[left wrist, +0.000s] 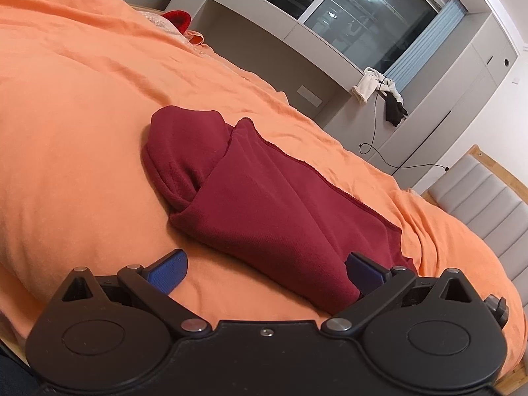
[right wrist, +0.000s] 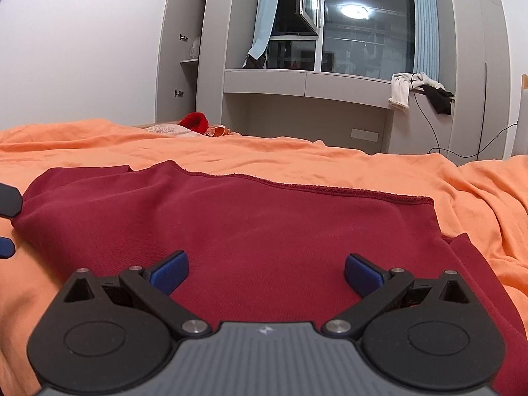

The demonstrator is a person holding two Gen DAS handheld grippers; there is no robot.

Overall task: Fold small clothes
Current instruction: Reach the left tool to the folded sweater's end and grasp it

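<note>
Dark red knit garment (left wrist: 264, 198) folded into a soft, thick wedge on a rumpled orange bedsheet (left wrist: 82, 132), stitched hem along its far edge, left gripper (left wrist: 266, 272) and right gripper (right wrist: 266, 272) both spread wide, ribbed blue pads (right wrist: 170, 272) empty, low over the cloth

I am looking at a home bedroom: a bed (right wrist: 297, 155) wearing orange bedding, grey built-in wardrobes (right wrist: 184, 49), a curtained window (right wrist: 363, 23), laundry draped nearby.
</note>
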